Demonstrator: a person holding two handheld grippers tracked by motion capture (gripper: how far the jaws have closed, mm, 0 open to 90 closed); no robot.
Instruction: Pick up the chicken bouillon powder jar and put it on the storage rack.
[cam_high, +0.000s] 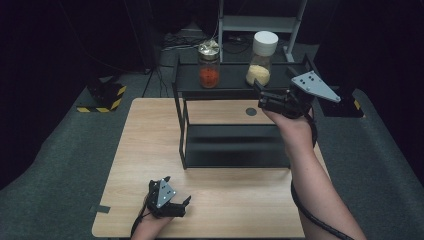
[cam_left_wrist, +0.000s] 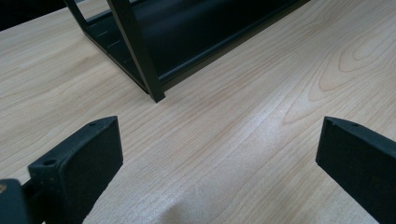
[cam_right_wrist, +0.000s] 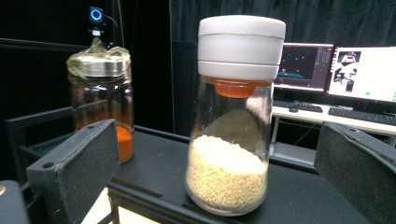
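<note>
Grain jar (cam_right_wrist: 232, 116) stands upright on the rack's (cam_high: 230, 80) top shelf, right of the red jar (cam_high: 209, 64), the two apart. My right tongs (cam_right_wrist: 215, 172) are up at shelf height w/ jaws wide apart, the jar between them but further off, nothing touching yet. Left tongs (cam_high: 172, 200) sit low over the tabletop (cam_high: 150, 145) near its front edge, jaws apart too, holding nothing.

Biggest risk, as I judge it: jar is tall, glass, w/ a heavy-looking white cap (cam_right_wrist: 241, 46) and grain only in the lower part. If I come in off-centre, one jaw hits first and shoves it back or tips it off the shelf.

Next: smooth glass could slip in the pads if I clamp too high or too lightly, esp. near the neck.

Smaller: swinging left on the way in could clip the red jar.

Least: rack itself is light-looking, a hard bump may shift it.
</note>
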